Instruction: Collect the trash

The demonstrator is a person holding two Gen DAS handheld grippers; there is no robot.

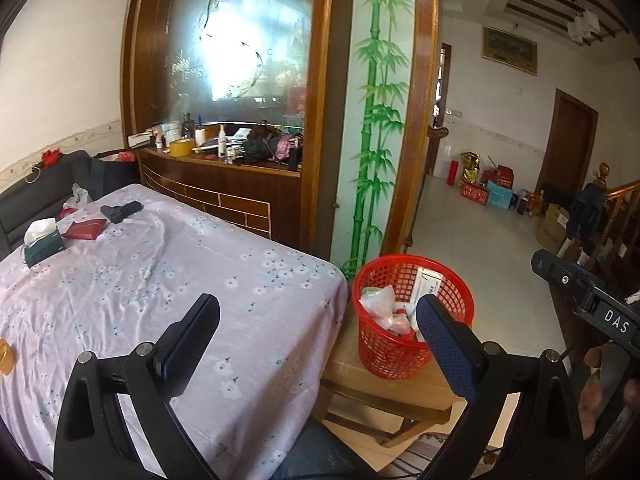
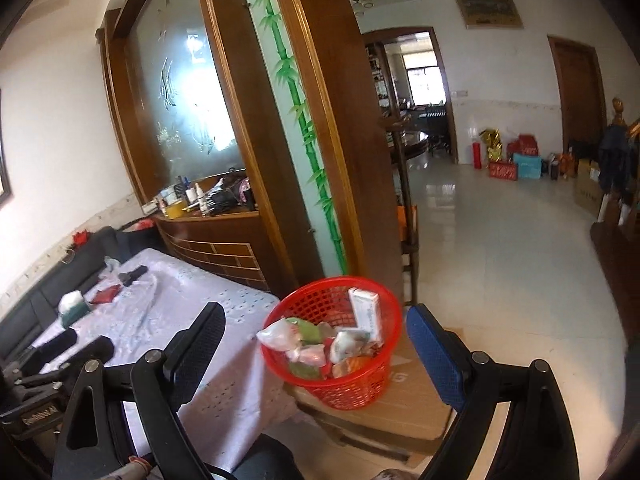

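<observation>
A red mesh basket (image 1: 404, 320) (image 2: 340, 344) holding wrappers, plastic bags and a white carton (image 2: 364, 312) stands on a cardboard box on a low wooden stool (image 1: 384, 396), beside the table's right corner. My left gripper (image 1: 320, 312) is open and empty, hovering over the table's near edge with its right finger in front of the basket. My right gripper (image 2: 316, 320) is open and empty too, its fingers spread on either side of the basket. On the far left of the table lie a tissue box (image 1: 42, 240), a red packet (image 1: 86, 227) and a black object (image 1: 120, 210).
The table has a lilac flowered cloth (image 1: 180, 280). Behind it stands a wooden cabinet (image 1: 224, 176) with a cluttered shelf and etched glass. A dark sofa (image 1: 36, 196) runs along the left wall. Tiled floor (image 2: 500, 260) opens to the right, with boxes by the far wall.
</observation>
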